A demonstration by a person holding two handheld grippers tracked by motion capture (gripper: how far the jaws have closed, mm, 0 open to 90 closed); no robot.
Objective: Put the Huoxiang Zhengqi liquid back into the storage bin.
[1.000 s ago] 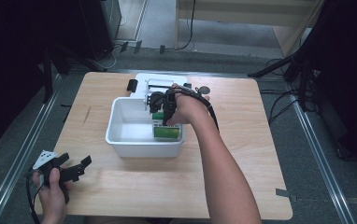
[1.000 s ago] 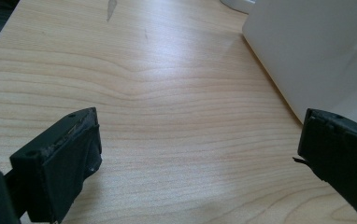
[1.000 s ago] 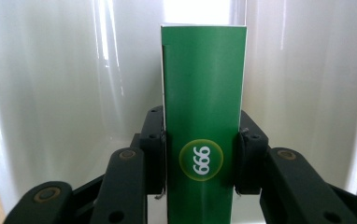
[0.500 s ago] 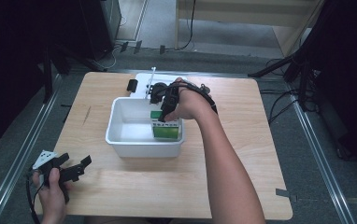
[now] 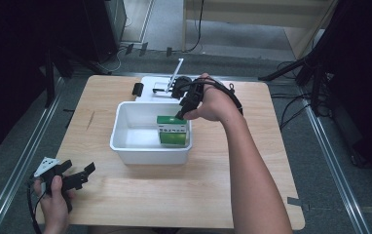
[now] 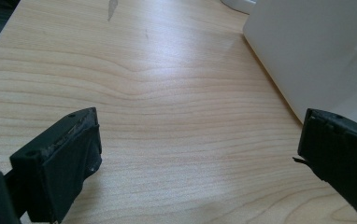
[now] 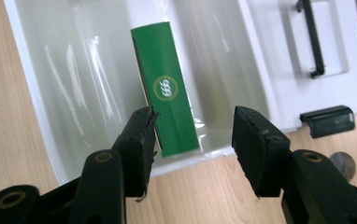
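1. We see a light wooden bench [image 5: 140, 195] with rounded corners and a dark mark in the grain near its left edge.
2. We note a grey floor [image 5: 320, 161] around it, with metal rails [image 5: 26, 161] running along both sides.
3. We observe black cables [image 5: 291, 109] trailing across the floor at right.
4. We find pale wooden furniture [image 5: 252, 19] beyond the far edge, flanked by dark, unlit surroundings.

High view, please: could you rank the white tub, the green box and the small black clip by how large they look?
1. white tub
2. green box, standing inside the tub
3. black clip, on the table behind the tub
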